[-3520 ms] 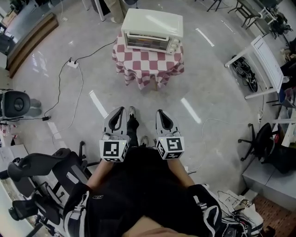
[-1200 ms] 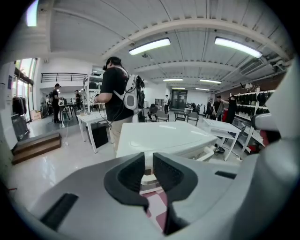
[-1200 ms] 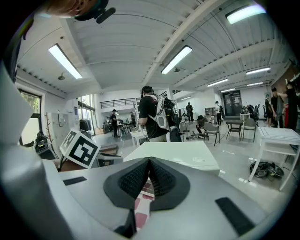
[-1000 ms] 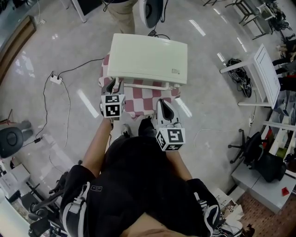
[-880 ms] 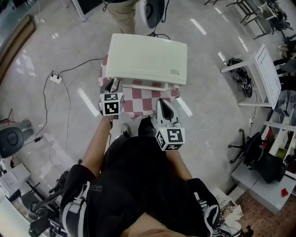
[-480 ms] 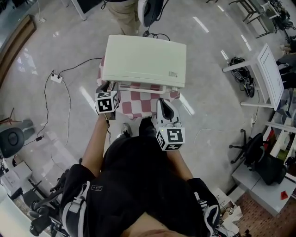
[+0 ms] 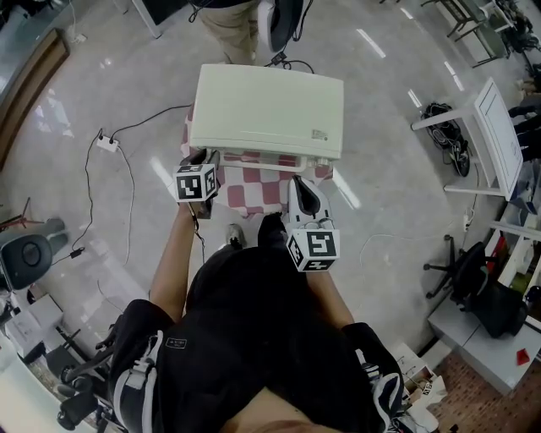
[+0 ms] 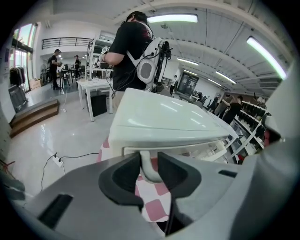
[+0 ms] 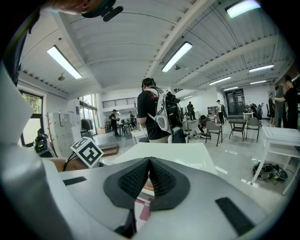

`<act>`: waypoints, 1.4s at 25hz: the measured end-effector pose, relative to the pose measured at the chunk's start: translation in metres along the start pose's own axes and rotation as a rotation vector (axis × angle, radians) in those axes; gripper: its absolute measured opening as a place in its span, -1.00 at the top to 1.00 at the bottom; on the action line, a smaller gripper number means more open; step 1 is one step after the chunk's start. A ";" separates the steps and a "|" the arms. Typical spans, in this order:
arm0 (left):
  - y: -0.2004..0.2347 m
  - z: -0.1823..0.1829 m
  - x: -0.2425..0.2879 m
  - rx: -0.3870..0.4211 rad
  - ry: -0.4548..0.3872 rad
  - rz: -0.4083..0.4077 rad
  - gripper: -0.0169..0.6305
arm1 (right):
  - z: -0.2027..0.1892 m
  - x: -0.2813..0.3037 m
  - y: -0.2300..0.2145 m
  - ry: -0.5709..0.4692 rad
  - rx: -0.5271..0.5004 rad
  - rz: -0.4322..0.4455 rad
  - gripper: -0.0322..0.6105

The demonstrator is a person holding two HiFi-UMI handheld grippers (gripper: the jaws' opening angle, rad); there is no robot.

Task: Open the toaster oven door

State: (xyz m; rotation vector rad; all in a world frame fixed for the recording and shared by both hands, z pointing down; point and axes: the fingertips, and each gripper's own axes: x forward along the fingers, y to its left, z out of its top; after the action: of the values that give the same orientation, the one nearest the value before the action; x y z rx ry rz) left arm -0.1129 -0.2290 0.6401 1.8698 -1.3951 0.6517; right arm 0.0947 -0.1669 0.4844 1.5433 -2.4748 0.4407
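A cream toaster oven (image 7: 266,110) stands on a small table under a red-and-white checked cloth (image 7: 254,190). My left gripper (image 7: 203,158) is at the left end of the oven's door handle (image 7: 262,157). In the left gripper view the handle's curved white end (image 8: 148,165) fills the gap between the dark pads of the left gripper (image 8: 149,174). Its jaws have just been closing on it. My right gripper (image 7: 304,184) hangs over the cloth before the oven's right front. The right gripper (image 9: 149,176) is shut with nothing in it, and the oven top (image 9: 164,152) lies beyond.
A person with a backpack (image 7: 232,21) stands right behind the oven. A power strip with cables (image 7: 107,144) lies on the floor to the left. A white table (image 7: 490,127) is at the right, a chair (image 7: 30,254) at the lower left.
I have come up to the oven from a few steps away. Over the last second the left gripper dropped slightly onto the handle's left end. The right gripper has barely moved.
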 end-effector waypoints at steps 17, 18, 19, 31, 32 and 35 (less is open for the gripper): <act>0.000 -0.074 -0.021 -0.056 0.020 -0.063 0.59 | -0.038 -0.033 0.002 0.064 0.018 -0.103 0.83; 0.000 -0.080 -0.022 -0.062 0.025 -0.067 0.60 | -0.044 -0.036 0.000 0.077 0.029 -0.116 0.83; 0.000 -0.084 -0.022 -0.065 0.029 -0.069 0.61 | -0.050 -0.039 -0.004 0.089 0.036 -0.131 0.83; 0.002 -0.123 -0.018 -0.086 0.065 -0.067 0.65 | -0.115 -0.051 -0.033 0.214 0.263 -0.194 0.83; 0.002 -0.124 -0.018 -0.086 0.064 -0.067 0.65 | -0.120 -0.051 -0.036 0.224 0.289 -0.198 0.83; 0.002 -0.125 -0.019 -0.087 0.061 -0.065 0.65 | -0.134 -0.050 -0.046 0.234 0.420 -0.202 0.81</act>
State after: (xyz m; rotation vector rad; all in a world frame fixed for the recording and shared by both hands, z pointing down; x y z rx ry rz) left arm -0.1179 -0.1204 0.7049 1.8044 -1.2982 0.6016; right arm 0.1589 -0.0975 0.6009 1.7462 -2.1125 1.0898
